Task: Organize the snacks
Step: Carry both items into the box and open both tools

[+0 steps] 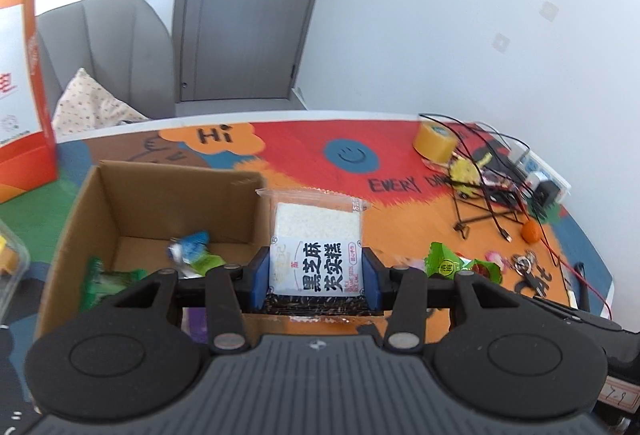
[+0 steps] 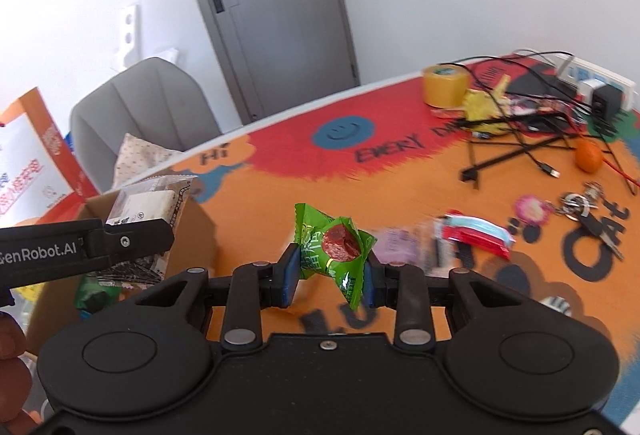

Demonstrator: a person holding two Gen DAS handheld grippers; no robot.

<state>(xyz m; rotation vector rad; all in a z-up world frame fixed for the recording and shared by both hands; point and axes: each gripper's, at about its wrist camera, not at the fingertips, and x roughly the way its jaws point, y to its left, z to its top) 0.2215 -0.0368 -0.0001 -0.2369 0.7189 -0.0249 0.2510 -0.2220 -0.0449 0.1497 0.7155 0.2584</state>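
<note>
My left gripper [image 1: 317, 279] is shut on a clear rice cake packet [image 1: 316, 235] with black Chinese lettering, held upright at the right wall of an open cardboard box [image 1: 180, 203]. Several wrapped snacks [image 1: 192, 249] lie inside the box. My right gripper [image 2: 331, 275] is shut on a green candy packet [image 2: 332, 247] with a red fruit picture, held above the orange mat. The left gripper and its packet [image 2: 148, 203] also show in the right wrist view, over the box [image 2: 192, 235]. A red and blue snack [image 2: 476, 235] and a purple packet [image 2: 400, 245] lie on the mat to the right.
A roll of yellow tape [image 2: 444, 85], tangled black cables [image 2: 520, 139], a power strip [image 2: 600, 83], a small orange [image 2: 588, 155] and keys [image 2: 580, 207] sit at the right. An orange-and-white paper bag [image 1: 24, 87] stands at the left. A grey chair [image 1: 108, 47] is behind the table.
</note>
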